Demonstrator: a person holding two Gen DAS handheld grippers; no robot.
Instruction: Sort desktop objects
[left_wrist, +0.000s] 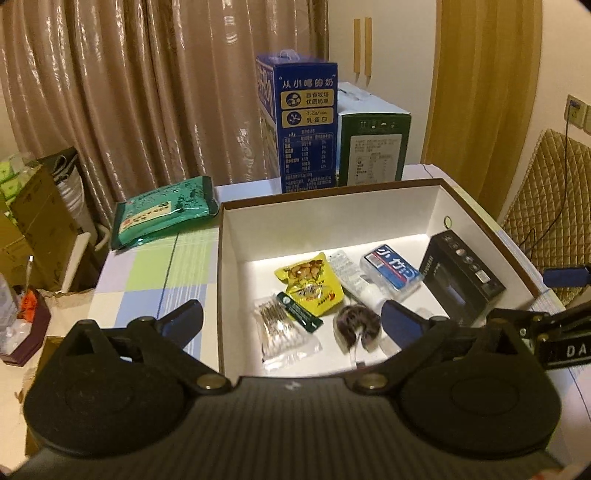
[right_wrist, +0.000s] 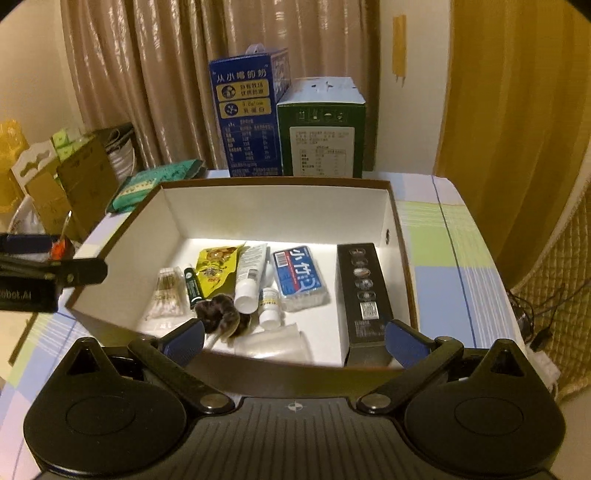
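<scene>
The fingers (left_wrist: 181, 319) of the left gripper (left_wrist: 291, 321) and of the right gripper (right_wrist: 293, 343) are spread wide and empty. The checked surface (left_wrist: 147, 280) carries an open box (right_wrist: 391, 206) holding the sorted things: cotton swabs (left_wrist: 275, 332), yellow snack packet (left_wrist: 310, 284), tissue pack (right_wrist: 301, 280), black carton (right_wrist: 364, 295). Behind are curtains (left_wrist: 147, 92) and milk cartons (left_wrist: 306, 125). A clear item at the box's near wall is hard to identify.

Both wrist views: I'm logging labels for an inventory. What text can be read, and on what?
"从小喝的奶": blue milk carton.
"3.2g", "乳蛋白": same carton.
"小竹": blue tissue pack in the white box.
"DA": right gripper, cut off.
"bot.AI": left gripper, cut off.
Green carton, black box, yellow packet: too small.
</scene>
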